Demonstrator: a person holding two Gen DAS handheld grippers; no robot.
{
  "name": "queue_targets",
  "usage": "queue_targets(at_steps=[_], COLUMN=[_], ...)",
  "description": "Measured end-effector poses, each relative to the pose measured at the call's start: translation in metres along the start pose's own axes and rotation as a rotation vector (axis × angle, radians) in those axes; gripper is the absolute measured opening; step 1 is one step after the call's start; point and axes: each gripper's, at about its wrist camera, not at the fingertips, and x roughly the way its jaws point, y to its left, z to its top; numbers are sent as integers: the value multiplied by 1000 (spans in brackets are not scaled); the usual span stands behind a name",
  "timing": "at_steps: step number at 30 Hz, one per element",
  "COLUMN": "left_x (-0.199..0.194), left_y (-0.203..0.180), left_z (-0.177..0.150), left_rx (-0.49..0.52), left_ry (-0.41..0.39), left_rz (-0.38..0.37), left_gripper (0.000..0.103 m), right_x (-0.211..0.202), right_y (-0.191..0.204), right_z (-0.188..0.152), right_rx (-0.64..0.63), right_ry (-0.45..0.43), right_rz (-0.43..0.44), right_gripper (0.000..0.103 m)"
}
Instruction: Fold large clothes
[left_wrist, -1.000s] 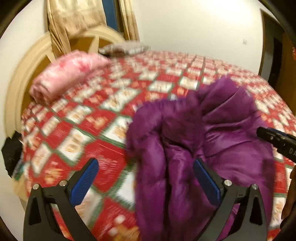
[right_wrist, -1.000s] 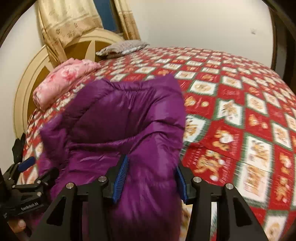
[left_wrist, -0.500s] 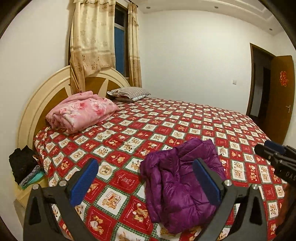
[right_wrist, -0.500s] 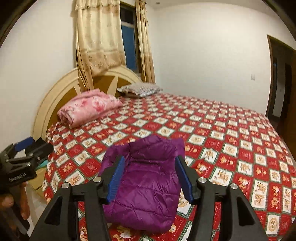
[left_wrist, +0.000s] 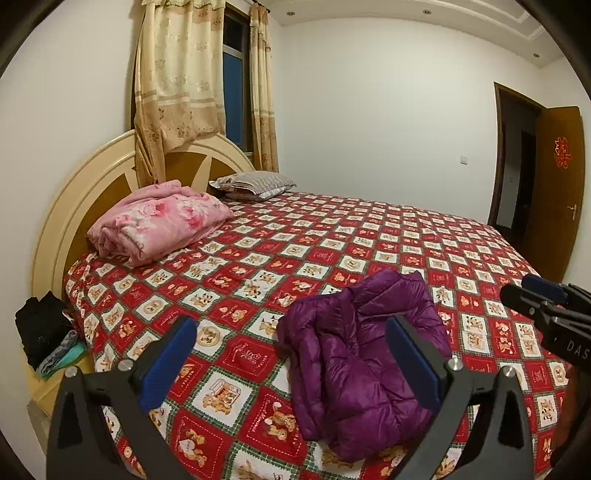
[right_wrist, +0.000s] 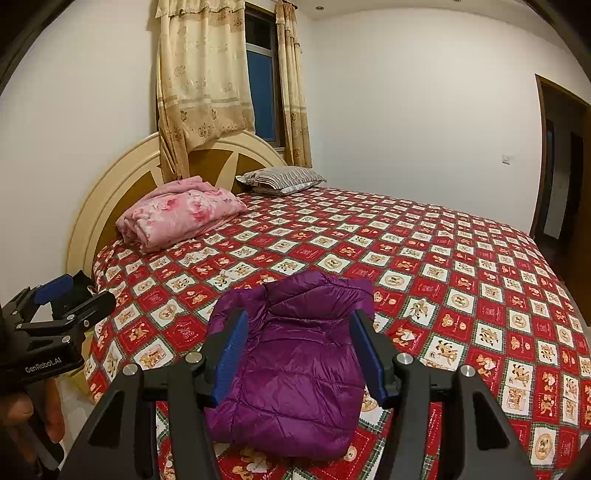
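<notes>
A purple puffer jacket (left_wrist: 354, 354) (right_wrist: 299, 376) lies folded in a compact bundle near the front edge of the bed (left_wrist: 258, 258). My left gripper (left_wrist: 288, 328) hovers above and short of it, open, with nothing between the blue pads. My right gripper (right_wrist: 298, 317) is also open and held back from the jacket, its pads apart from the fabric. Each gripper shows in the other's view: the right gripper (left_wrist: 543, 295) at the right edge, the left gripper (right_wrist: 66, 291) at the left edge, with a hand below it.
The bed has a red patterned cover. A folded pink blanket (left_wrist: 159, 221) and a striped pillow (left_wrist: 255, 182) lie by the cream headboard (left_wrist: 74, 206). Dark clothes (left_wrist: 40, 332) are piled on a low stand left of the bed. An open wooden door (left_wrist: 557, 192) is at the far right.
Both grippers have drawn back and up from the jacket, which a second ago filled the views with the right fingers around it. It now lies free on the bed.
</notes>
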Motion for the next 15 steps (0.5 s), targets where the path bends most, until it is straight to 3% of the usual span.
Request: queue_targets(at_steps=[15], left_x=[11], left_y=[-9], left_z=[1], left_rx=[15], left_ry=[13], left_rz=[-2], left_gripper=[103], right_x=[10], right_y=[-11], right_z=[-4], right_rx=[21], right_ry=[13], right_rz=[5], right_gripper=[57])
